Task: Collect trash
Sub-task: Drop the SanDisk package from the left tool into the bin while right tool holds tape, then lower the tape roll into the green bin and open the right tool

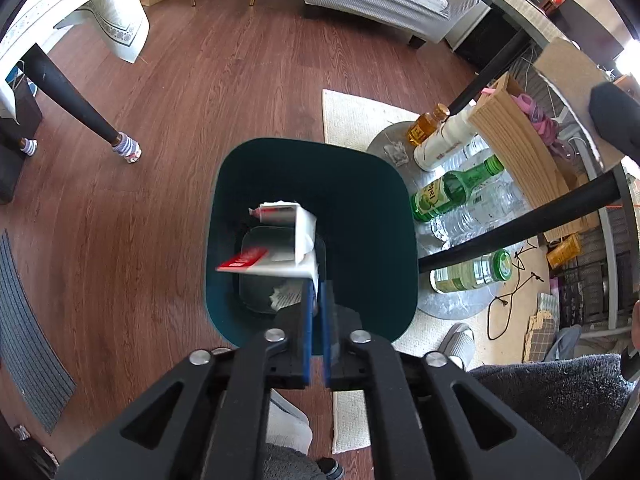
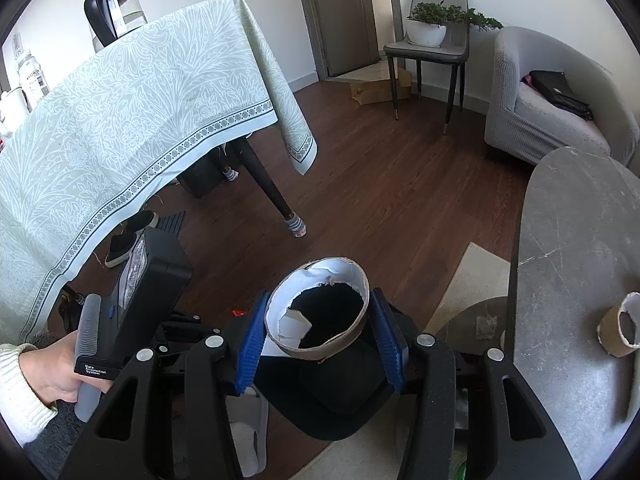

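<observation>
In the left wrist view my left gripper [image 1: 317, 300] is shut on the corner of an open white and red carton [image 1: 276, 240], holding it over the mouth of a dark green bin [image 1: 360, 184] on the floor. Paper scraps [image 1: 286, 296] lie at the bin's bottom. In the right wrist view my right gripper [image 2: 320, 328] is shut on a cardboard roll core [image 2: 318, 312], its open end facing the camera, above the same bin [image 2: 340, 400]. A second cardboard core [image 2: 620, 332] lies on the grey round table [image 2: 568, 240] at right.
Several bottles, among them a green one [image 1: 452, 190] and an amber one [image 1: 426, 126], lie under the table right of the bin. A clothed dining table [image 2: 120, 120], a chair with a plant [image 2: 432, 40] and a grey armchair [image 2: 560, 100] stand around. The left hand-held unit [image 2: 132, 304] is at left.
</observation>
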`<state>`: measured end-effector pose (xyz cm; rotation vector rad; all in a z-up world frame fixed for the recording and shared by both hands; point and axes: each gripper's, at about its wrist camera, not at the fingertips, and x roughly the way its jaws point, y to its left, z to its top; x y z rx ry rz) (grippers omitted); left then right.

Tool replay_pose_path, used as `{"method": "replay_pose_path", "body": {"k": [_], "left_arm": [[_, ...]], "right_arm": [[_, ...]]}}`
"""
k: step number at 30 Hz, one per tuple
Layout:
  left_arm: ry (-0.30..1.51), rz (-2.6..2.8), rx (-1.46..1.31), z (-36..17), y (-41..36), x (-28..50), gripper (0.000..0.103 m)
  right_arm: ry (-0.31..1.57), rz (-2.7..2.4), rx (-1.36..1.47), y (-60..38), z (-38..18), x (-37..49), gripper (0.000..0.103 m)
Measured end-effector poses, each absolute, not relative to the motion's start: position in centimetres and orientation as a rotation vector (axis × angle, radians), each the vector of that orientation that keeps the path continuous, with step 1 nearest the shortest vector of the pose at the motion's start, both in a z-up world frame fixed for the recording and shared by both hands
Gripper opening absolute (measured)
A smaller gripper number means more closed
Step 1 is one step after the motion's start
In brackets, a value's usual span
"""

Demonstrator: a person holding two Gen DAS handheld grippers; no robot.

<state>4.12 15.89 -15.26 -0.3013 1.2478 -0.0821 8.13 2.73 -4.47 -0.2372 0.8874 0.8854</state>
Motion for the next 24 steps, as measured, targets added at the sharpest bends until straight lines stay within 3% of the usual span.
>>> {"method": "replay_pose_path", "body": {"k": [2, 15, 24], "left_arm": [[1.239, -0.076, -0.302, -15.2, 16.0, 3.9, 0.022], [1.067, 0.002, -0.305, -10.7, 18.3, 2.6, 0.027], [0.932, 0.035, -0.289, -7.0, 18.7, 1.8, 0.022]], "right_arm": [[0.896, 0.884, -0.237, 2.8, -4.7, 8.2, 0.051], [0.982, 0.864, -0.295, 5.0, -7.8, 9.2, 0.051], [1.081, 0.850, -0.349, 6.7, -11.0, 9.3, 0.051]]}}
